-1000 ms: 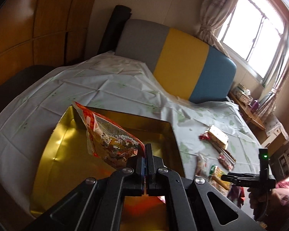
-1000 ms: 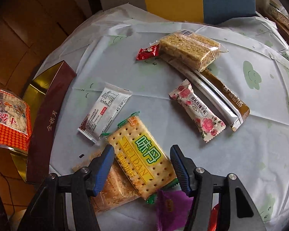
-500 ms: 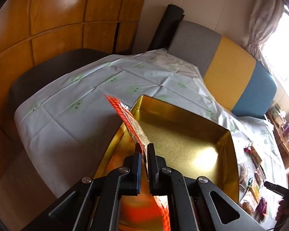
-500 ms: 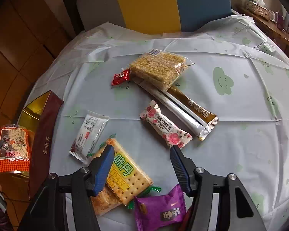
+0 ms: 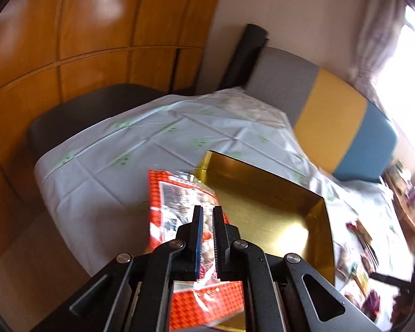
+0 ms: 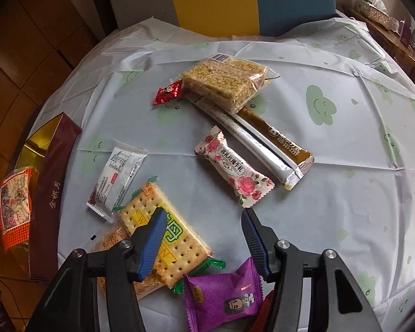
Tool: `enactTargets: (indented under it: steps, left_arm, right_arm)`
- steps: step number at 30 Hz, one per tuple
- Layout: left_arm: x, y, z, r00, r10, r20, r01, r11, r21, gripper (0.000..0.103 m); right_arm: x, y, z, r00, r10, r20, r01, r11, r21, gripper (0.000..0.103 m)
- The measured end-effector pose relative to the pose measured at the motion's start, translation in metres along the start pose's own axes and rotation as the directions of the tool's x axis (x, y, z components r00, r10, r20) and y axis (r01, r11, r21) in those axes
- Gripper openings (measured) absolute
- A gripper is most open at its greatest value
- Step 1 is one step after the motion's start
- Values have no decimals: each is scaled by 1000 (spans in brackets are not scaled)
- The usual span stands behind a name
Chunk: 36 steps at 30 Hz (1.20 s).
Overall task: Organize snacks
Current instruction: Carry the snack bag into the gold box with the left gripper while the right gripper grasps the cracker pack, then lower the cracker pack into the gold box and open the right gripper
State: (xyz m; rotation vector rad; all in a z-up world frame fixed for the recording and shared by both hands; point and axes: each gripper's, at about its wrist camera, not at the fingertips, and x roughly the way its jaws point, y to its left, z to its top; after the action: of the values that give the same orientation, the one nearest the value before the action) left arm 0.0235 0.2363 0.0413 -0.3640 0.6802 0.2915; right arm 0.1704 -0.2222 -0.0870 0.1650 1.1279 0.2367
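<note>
My left gripper (image 5: 207,210) hangs over the near left corner of the gold box (image 5: 262,202), and its jaws are opening, a narrow gap between them. The orange snack packet (image 5: 174,193) lies flat under the fingers, free of the pads; in the right wrist view the packet (image 6: 15,204) rests on the box (image 6: 55,171). My right gripper (image 6: 203,215) hovers over the table with its jaws closing and nothing gripped. Its left finger is above the cracker packet (image 6: 144,213). A purple snack (image 6: 224,296) lies just below the fingers.
Loose on the tablecloth lie a rose-print candy (image 6: 232,166), a white sachet (image 6: 116,174), a red candy (image 6: 168,92), a rice bar (image 6: 224,80) and two long sticks (image 6: 251,138). A grey, yellow and blue seat back (image 5: 332,121) stands behind the table.
The left gripper swung further left and parted its jaws; the orange packet went from edge-on between the pads to lying flat. The right gripper tilted a little and narrowed slightly.
</note>
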Motion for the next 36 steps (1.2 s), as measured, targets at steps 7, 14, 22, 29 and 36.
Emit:
enactTargets:
  steps: [7,14,22,29,36]
  left_arm:
    - [-4,-48,-21,993,-110,-47,116,981,157,14]
    - [-5,-104,-59,951,-263,-160,300,910,288,20]
    - [-2,-143,-100,913,-299,-278,383,864,328,24]
    - [1,-123,-100,920,-284,-270,357,891,281,31]
    - [5,-94,-86,937,-259,-235,308,929,205,34]
  right_arm:
    - [7,24,-7,996,73,-47,-77,993,-89,57]
    - [13,42,-14,999,-7,-48,-4,976,-217,64]
    - [28,51,-23,994,-90,-55,69,950,-304,56]
    - [17,44,-18,996,-80,-24,72,966,-247,51]
    - [-11,48,-20,999,-37,24,42,980,-196,47]
